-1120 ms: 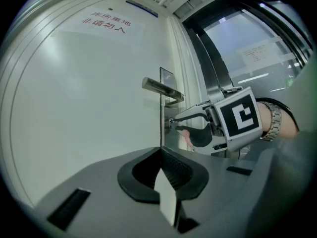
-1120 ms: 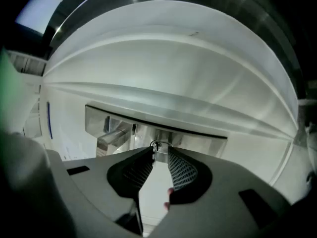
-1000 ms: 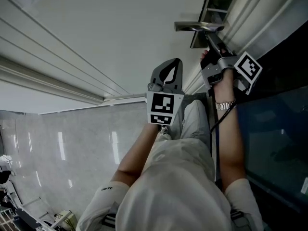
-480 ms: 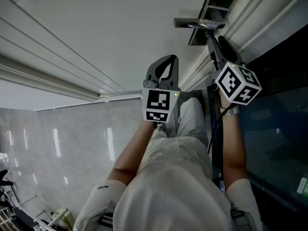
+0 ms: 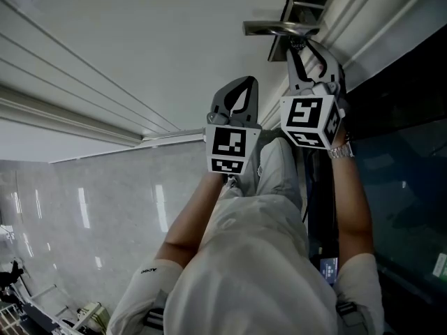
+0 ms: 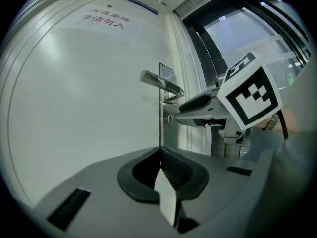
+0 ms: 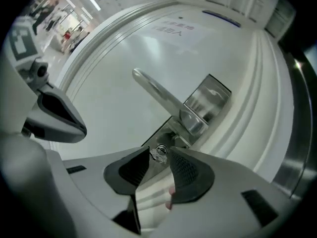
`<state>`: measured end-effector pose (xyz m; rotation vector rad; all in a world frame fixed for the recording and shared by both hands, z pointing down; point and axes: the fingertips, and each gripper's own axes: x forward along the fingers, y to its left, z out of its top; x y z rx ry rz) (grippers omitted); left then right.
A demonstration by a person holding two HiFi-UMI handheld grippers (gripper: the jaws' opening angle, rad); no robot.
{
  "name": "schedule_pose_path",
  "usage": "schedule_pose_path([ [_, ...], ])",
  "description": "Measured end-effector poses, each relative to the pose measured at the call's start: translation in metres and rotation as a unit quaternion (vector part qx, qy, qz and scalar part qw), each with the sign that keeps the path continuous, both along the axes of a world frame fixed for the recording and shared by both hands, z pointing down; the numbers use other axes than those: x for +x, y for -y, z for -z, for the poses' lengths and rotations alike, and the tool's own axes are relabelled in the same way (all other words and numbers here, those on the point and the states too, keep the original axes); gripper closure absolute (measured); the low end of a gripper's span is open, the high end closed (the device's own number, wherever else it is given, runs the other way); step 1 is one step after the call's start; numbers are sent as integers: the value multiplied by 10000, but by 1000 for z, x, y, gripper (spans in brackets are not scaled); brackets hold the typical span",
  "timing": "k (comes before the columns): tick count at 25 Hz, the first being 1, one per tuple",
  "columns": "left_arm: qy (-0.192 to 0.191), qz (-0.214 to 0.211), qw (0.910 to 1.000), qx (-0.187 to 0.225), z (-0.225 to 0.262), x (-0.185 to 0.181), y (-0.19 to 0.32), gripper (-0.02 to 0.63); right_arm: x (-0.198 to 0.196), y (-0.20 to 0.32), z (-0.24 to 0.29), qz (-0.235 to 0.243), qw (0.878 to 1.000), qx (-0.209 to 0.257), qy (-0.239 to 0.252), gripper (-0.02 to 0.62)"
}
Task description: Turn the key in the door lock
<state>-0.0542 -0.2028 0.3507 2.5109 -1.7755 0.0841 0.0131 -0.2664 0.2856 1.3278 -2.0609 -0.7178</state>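
White door (image 5: pixel 140 47) fills most of every view, w/ pale tiled floor (image 5: pixel 84 208) below and dark glass (image 5: pixel 398 173) to the right. Lever handle (image 5: pixel 279 28) sticks out near the door edge; the key (image 7: pixel 159 153) sits in the lock just under it.

R gripper (image 5: pixel 302 51) is up at the lock, jaws almost together and pinching the key head at their very tips. L gripper (image 6: pixel 159 152) hangs back from the door, jaws pressed together on nothing.

Handling, as a guess: key is small, stiff metal, smooth and shiny, so prob. slippery under the pads. Head is the only part to take, flat faces between the pads, as deep as the tips allow. Lock may resist, so the twist should run about the key's own axis; off-axis force could pop the grip or bend the shank.

Views differ: only the R gripper view shows the key itself and the plate (image 7: pixel 208 100) behind the handle. Head view hides the key behind the gripper but gives both arms' layout. L gripper view shows the R gripper side-on, level w/ the lock, below the handle.
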Motion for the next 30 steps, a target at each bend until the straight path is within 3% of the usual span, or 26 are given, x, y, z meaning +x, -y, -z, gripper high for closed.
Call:
schedule_pose_path([
  [3, -3, 23, 10000, 1, 0, -1, 0, 598, -4, 4, -6, 7, 9978, 188, -628, 468],
  [7, -14, 70, 10000, -9, 0, -3, -1, 598, -4, 10, -12, -52, 9960, 155, -878, 469],
  [23, 19, 47, 10000, -81, -6, 3, 5, 598, -5, 23, -14, -338, 9931, 492, -1007, 549],
  [26, 31, 37, 9999, -90, -6, 5, 5, 598, -5, 22, -13, -401, 9942, 463, -880, 549],
  [30, 45, 53, 9999, -99, -7, 5, 7, 598, -2, 23, -11, -498, 9975, 358, -355, 578],
])
